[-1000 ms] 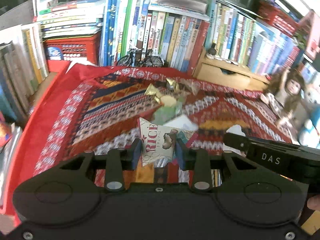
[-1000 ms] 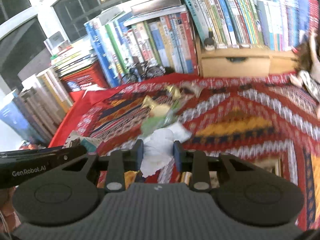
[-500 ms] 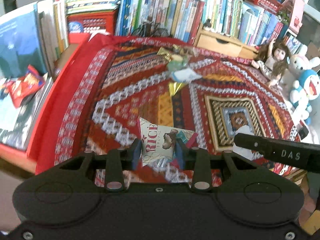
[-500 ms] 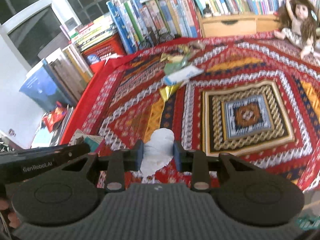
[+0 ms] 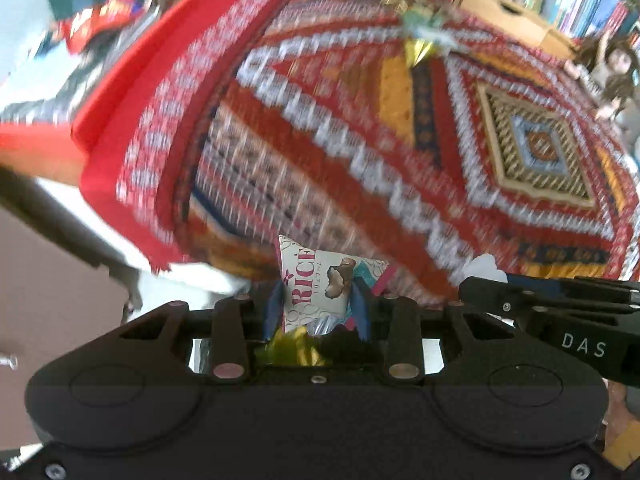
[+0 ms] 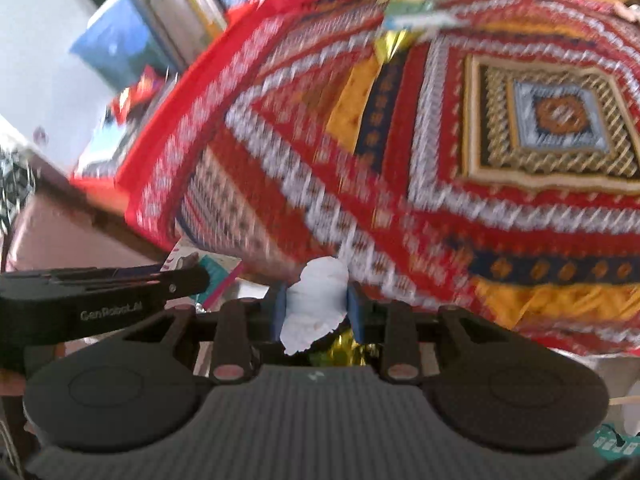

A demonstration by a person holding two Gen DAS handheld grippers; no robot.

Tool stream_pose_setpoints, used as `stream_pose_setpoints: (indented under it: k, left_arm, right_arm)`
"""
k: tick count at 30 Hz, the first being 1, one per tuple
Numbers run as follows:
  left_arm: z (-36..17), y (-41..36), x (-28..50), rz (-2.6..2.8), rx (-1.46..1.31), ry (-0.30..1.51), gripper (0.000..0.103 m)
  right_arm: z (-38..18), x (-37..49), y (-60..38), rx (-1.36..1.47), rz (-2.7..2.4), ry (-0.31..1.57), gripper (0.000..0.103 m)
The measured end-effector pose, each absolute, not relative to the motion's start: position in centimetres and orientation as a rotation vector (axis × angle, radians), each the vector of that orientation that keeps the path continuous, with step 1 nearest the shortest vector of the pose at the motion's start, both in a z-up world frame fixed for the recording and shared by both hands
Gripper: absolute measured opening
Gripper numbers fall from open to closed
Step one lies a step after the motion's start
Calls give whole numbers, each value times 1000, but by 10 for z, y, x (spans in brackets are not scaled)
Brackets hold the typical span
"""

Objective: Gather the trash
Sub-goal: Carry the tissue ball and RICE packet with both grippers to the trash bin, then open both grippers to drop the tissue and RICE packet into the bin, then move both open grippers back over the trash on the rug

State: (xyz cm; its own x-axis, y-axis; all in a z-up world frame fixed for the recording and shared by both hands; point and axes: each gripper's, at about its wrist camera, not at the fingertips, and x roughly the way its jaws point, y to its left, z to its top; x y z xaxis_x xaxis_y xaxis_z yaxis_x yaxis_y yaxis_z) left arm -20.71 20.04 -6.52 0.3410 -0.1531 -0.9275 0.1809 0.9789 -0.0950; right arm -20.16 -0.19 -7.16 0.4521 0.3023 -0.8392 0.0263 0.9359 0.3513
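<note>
My left gripper (image 5: pixel 318 304) is shut on a white snack wrapper (image 5: pixel 316 280) printed "RICE", held past the near edge of the patterned red tablecloth (image 5: pixel 360 140). My right gripper (image 6: pixel 316 312) is shut on a crumpled white tissue (image 6: pixel 318 296), likewise off the cloth's (image 6: pixel 400 160) near edge. Each gripper shows in the other's view: the right one (image 5: pixel 560 308) at the right, the left one (image 6: pixel 100 292) at the left with the wrapper (image 6: pixel 208 268) poking out. A small pile of wrappers (image 5: pixel 424 28) lies blurred at the table's far side, with a gold foil piece (image 6: pixel 390 46) nearest.
Books (image 6: pixel 132 36) stand along the table's left and far sides. A doll (image 5: pixel 612 68) sits at the right edge. A red snack bag (image 5: pixel 100 12) lies on the books at left. Pale floor (image 5: pixel 52 272) shows below the table's corner. Gold foil (image 6: pixel 344 350) glints beneath the grippers.
Both grippers have pulled back toward me and lower, from over the trash pile to beyond the table's near edge, still holding the wrapper and the tissue. The views are now motion-blurred.
</note>
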Motion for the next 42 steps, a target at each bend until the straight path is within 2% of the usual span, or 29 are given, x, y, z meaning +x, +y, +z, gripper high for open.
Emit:
stream_pose_setpoints:
  k: [17, 19, 20, 24, 29, 31, 42]
  left_arm:
    - [-239, 240, -220, -235, 76, 1360, 35]
    - [-251, 241, -219, -250, 87, 1366, 39]
    - [-257, 241, -220, -259, 94, 1368, 39]
    - [-271, 247, -217, -264, 91, 1396, 54]
    - [-260, 249, -215, -294, 109, 1395, 66]
    - [-249, 246, -214, -307, 140, 1377, 74]
    - [-155, 234, -214, -392, 172, 1272, 78]
  right_arm:
    - [-228, -214, 64, 298, 179, 1244, 42]
    - [-241, -216, 67, 299, 163, 1250, 60]
    - [-245, -216, 68, 304, 158, 1250, 63]
    - [-258, -221, 66, 318, 101, 1267, 77]
    - [-251, -224, 61, 329, 53, 1264, 81]
    - [-240, -226, 58, 326, 38, 1253, 83]
    - [-156, -241, 49, 325, -51, 1134, 85]
